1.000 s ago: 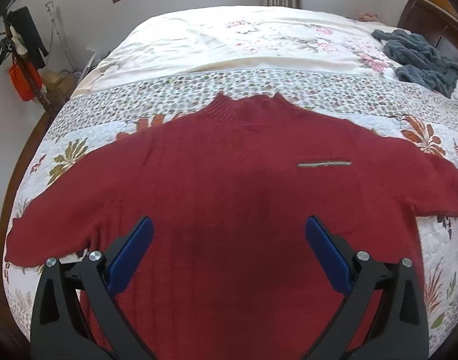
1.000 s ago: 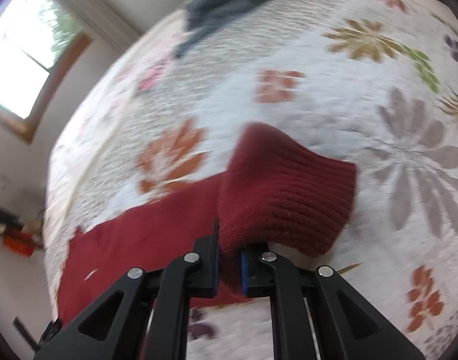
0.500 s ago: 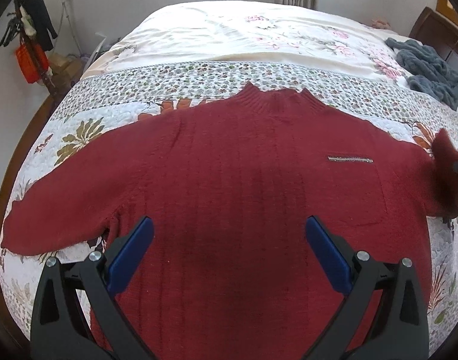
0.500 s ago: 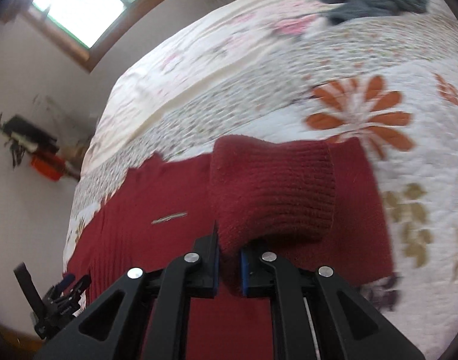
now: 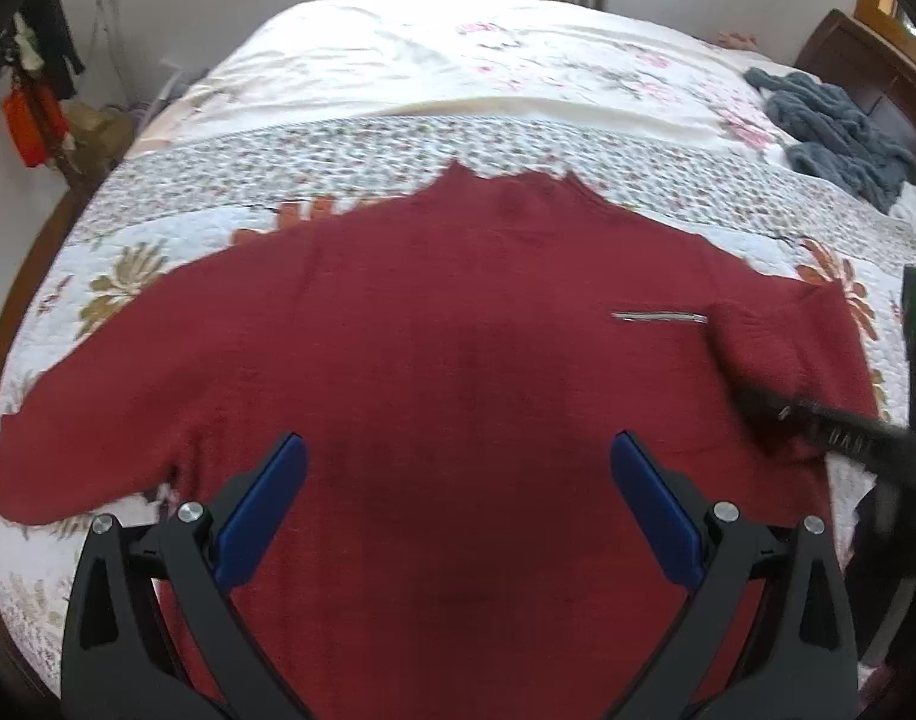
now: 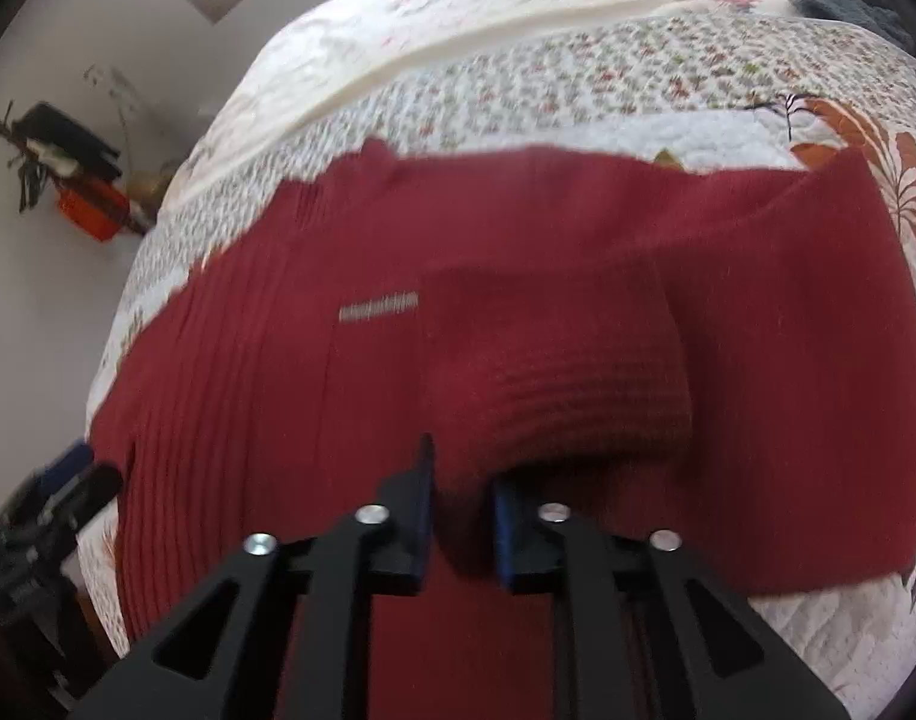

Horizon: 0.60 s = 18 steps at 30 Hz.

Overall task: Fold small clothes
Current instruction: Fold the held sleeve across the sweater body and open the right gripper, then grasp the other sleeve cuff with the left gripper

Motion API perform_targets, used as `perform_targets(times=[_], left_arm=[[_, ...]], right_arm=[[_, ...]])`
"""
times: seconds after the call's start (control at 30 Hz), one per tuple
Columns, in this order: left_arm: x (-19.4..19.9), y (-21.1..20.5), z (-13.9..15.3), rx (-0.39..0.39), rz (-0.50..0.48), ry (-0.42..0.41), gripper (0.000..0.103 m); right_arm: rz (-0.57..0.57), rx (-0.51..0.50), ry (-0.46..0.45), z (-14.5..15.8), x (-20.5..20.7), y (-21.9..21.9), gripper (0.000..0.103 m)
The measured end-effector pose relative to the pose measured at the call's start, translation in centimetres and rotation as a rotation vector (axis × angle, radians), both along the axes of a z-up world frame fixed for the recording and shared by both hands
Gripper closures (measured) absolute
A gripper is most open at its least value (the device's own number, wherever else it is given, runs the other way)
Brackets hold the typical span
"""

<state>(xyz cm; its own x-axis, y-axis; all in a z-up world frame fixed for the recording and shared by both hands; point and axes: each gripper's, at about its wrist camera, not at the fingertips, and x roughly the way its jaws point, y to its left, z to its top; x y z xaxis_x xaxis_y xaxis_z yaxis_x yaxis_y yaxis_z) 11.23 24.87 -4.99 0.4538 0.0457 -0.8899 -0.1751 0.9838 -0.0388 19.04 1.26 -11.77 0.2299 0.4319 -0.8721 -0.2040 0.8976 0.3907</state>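
Observation:
A dark red knit sweater [image 5: 434,348] lies flat on the floral quilt, neck toward the far side, with a short silver bar [image 5: 659,317] on its chest. My right gripper [image 6: 461,480] is shut on the ribbed cuff [image 6: 566,384] of the sweater's right sleeve, which is folded back over the sweater's body. That gripper [image 5: 776,408] shows blurred at the right in the left wrist view. My left gripper [image 5: 455,480] hovers open above the sweater's lower middle, holding nothing. The left sleeve [image 5: 86,420] lies stretched out flat.
The bed's quilt [image 5: 398,138] extends all round the sweater. A grey-blue knit garment [image 5: 836,126] is bunched at the far right by the dark headboard [image 5: 866,78]. An orange bag and dark items [image 5: 32,120] hang by the wall at left.
My right gripper has carried the right cuff leftward, from out on the quilt to over the sweater's chest beside the silver bar. The left gripper stayed open above the hem area.

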Motion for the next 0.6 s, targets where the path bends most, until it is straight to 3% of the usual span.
perform_targets(times=[0.03, 0.07, 0.27, 0.5, 0.6], left_arm=[[0.2, -0.4, -0.1, -0.007, -0.008, 0.003, 0.003], [0.4, -0.9, -0.1, -0.014, -0.016, 0.007, 0.003], [2.2, -4.4, -0.8, -0.108, -0.072, 0.042, 0.004], [6.3, -10.3, -3.0, -0.264, -0.141, 0.129, 0.004], [7.6, -12.5, -4.5, -0.292, -0.158, 0.163, 0.004]], right_arm=[[0.012, 0.009, 0.004, 0.2, -0.5, -0.2, 0.063], [0.021, 0.015, -0.014, 0.8, -1.2, -0.6, 0.058], [0.028, -0.051, -0.099, 3.7, -4.7, -5.3, 0.058], [-0.078, -0.116, -0.116, 4.4, -6.2, -11.9, 0.058], [-0.108, -0.108, -0.105, 4.0, -6.6, -13.8, 0.058]])
